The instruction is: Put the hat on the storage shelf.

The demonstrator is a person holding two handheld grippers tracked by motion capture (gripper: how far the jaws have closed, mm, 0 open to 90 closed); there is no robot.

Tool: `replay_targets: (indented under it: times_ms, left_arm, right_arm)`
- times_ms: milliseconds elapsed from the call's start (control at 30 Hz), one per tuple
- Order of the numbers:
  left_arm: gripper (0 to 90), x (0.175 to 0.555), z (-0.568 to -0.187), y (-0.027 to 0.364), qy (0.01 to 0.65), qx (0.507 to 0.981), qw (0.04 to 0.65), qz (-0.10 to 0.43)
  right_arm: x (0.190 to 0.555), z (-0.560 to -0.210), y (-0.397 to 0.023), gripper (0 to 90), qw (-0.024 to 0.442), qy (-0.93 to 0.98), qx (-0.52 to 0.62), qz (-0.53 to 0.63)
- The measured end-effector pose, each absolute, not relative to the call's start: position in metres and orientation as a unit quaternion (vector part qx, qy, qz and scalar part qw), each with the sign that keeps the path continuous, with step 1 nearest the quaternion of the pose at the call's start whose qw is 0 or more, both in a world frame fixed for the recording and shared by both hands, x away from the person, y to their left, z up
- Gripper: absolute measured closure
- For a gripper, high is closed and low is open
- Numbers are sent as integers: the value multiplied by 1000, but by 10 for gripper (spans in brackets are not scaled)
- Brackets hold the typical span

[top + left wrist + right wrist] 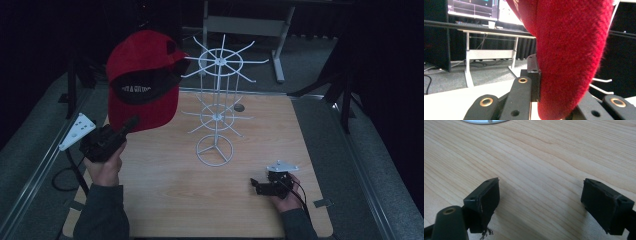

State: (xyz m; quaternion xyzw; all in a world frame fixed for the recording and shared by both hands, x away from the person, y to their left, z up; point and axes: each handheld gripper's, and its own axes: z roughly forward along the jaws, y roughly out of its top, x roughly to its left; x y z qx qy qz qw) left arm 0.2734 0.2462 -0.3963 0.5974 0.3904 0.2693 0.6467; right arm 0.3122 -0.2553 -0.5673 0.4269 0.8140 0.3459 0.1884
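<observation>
Left gripper (131, 123) is clamped on the brim of a red cap (142, 80); in the left gripper view the jaws close on the brim (564, 82) from both sides, the fabric squeezed between them. Cap is held up in the air, well above the table (165, 200), crown tilted toward the rack (216, 107). Its upper edge sits just beside the rack's top ring of prongs; from the high view I cannot tell whether cap and prong touch.

Rack: white wire, two tiers of radial prongs on a centre post, round foot flat on the table near the middle. No items hang on it.

Right gripper (256, 185) rests low at the near right of the table, jaws wide apart with nothing between them; right gripper view shows bare wood (541, 170) between the pads and the rack's foot (484, 121) at the top edge.

Judgement: step in hand is the carry, cap lifted and brought to the rack, hanging not yet done. Next move likely calls for lining the cap's rear opening or crown over an upper prong tip, lowering until the prong bears the weight, then releasing. The rack looks light, so the right gripper may need to steady its post or foot.
</observation>
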Motion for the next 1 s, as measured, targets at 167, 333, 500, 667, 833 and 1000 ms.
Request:
replay_targets:
  times_ms: [167,333,500,667,833,1000]
  left_arm:
    - [853,274,-409,244,395,602,643,262]
    - [852,273,-423,239,400,609,637,253]
    - [852,272,-434,234,405,610,633,250]
    - [851,272,-443,231,408,614,630,244]
    - [850,272,-449,229,410,618,626,242]
    - [848,272,-453,227,412,623,620,239]
  right_arm:
    - [312,-567,-255,152,188,814,427,346]
    - [312,-567,-255,151,189,814,427,347]
    - [312,-568,-255,151,189,814,426,347]
    - [312,-567,-255,151,189,814,426,346]
    - [312,-568,-255,151,189,814,426,346]
    - [312,-568,-255,151,189,814,425,346]
